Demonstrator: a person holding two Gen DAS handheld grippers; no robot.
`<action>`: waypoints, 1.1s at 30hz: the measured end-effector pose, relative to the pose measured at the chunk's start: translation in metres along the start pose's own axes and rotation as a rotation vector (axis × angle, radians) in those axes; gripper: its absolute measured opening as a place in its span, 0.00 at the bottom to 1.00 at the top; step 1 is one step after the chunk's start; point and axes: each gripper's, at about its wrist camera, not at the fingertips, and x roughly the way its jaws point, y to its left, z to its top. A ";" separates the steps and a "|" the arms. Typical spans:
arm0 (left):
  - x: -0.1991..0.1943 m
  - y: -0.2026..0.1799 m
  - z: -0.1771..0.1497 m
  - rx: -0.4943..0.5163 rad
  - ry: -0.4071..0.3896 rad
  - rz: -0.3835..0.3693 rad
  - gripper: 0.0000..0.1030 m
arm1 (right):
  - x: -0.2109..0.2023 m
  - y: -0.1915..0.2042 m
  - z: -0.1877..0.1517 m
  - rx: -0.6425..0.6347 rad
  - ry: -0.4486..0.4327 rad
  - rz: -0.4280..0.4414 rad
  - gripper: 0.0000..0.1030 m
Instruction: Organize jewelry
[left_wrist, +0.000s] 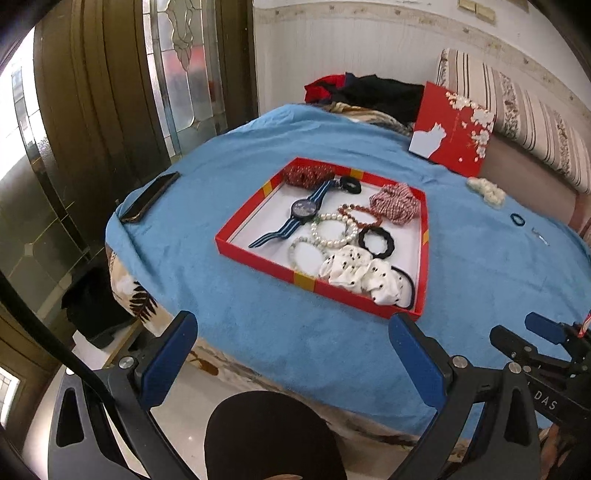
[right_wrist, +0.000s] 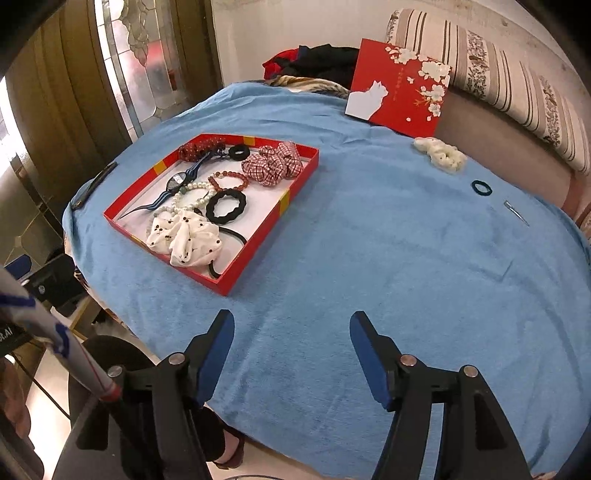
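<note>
1. Black hair band (right_wrist: 231, 251) in the red box (right_wrist: 258, 236): one end sits under the white dotted scrunchie (right_wrist: 188, 240), only the rest shows.
2. Small silver item (right_wrist: 516, 213) on the blue blanket (right_wrist: 369, 240): too small to identify, maybe a clip.
3. Phone (right_wrist: 94, 184): seen edge-on in the right wrist view, screen not readable.
4. Clothes pile (left_wrist: 369, 92) behind the box lid (left_wrist: 454, 129): partly blocked, individual pieces unclear.
5. Right gripper (left_wrist: 546, 332) in the left wrist view: cut off by the frame edge.
6. Person's leg (left_wrist: 273, 435): cropped at the bottom edge.
</note>
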 end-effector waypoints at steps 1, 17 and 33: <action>0.001 0.000 -0.001 0.001 0.004 0.001 1.00 | 0.001 0.001 0.000 -0.002 0.003 -0.001 0.67; 0.016 0.002 -0.005 0.015 0.039 -0.029 1.00 | 0.016 0.029 0.000 -0.050 0.039 -0.026 0.69; 0.024 0.008 -0.012 -0.019 0.078 -0.046 1.00 | 0.016 0.032 0.002 -0.048 0.034 -0.049 0.70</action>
